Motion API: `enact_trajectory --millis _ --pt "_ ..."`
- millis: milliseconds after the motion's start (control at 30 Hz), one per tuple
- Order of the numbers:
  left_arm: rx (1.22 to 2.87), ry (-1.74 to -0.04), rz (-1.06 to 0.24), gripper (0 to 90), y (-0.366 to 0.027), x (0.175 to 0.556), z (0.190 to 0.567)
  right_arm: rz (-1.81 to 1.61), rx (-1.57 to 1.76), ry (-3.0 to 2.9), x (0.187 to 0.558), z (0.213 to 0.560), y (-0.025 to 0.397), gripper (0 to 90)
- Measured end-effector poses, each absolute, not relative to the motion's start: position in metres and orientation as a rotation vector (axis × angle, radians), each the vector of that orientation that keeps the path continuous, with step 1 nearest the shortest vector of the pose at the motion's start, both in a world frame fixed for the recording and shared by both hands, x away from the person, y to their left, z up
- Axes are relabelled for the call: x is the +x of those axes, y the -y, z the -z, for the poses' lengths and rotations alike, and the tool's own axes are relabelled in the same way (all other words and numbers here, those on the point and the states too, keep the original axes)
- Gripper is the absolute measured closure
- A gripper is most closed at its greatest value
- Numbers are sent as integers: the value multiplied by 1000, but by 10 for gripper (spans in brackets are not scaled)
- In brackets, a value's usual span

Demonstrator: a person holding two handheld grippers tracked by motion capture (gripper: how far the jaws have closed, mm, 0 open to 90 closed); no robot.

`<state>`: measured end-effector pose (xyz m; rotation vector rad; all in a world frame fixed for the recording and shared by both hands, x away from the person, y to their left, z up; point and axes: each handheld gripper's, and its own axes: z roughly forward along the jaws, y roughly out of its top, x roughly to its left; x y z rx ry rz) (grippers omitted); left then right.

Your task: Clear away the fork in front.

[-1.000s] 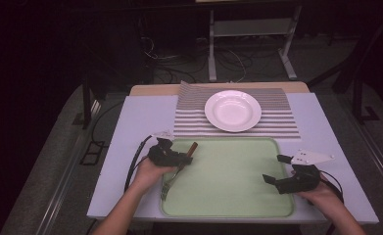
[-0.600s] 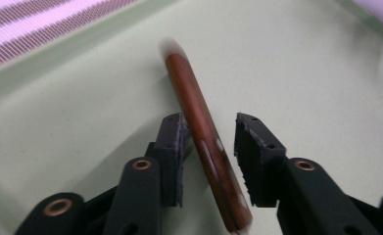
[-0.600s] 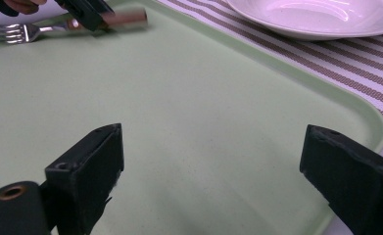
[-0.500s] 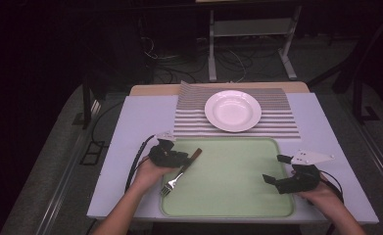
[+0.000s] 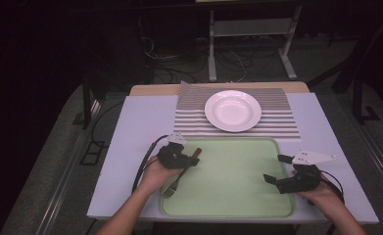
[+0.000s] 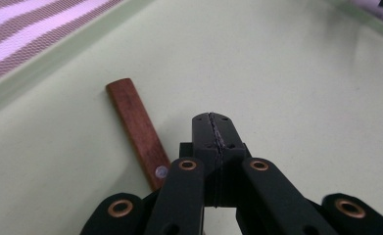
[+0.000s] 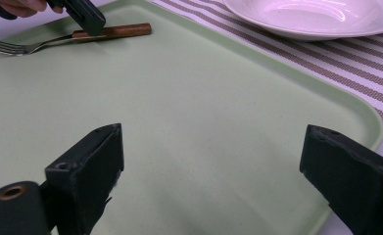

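Note:
A fork [image 5: 178, 177] with a brown wooden handle [image 6: 135, 122] lies on the pale green tray [image 5: 257, 205], near its left edge, tines toward the person. My left gripper [image 5: 190, 163] is shut with nothing between its jaws [image 6: 212, 120]. Its tip rests just beside and over the fork's handle [image 7: 115, 32]. My right gripper [image 5: 276, 168] is open at the tray's right edge, its jaws wide apart over bare tray [image 7: 213, 147].
A white plate [image 5: 233, 110] sits on a striped placemat [image 5: 277, 122] beyond the tray. The tray lies on a white table top [image 5: 135, 127] with dark floor, cables and a metal stand behind it.
The fork's handle end and the left gripper have shifted slightly right and toward the near side. The right gripper has stayed in place.

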<state>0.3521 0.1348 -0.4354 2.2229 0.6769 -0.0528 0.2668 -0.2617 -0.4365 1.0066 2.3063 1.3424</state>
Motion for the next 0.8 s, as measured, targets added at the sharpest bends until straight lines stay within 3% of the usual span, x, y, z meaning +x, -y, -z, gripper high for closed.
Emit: enact_trajectory --millis 367,800 --pt "2273 -694 35 894 -136 355 443 -1341 1007 -2304 267 436 266 93" --pt "2279 -792 -53 888 -175 359 439 -1325 991 -2308 265 435 259 92"
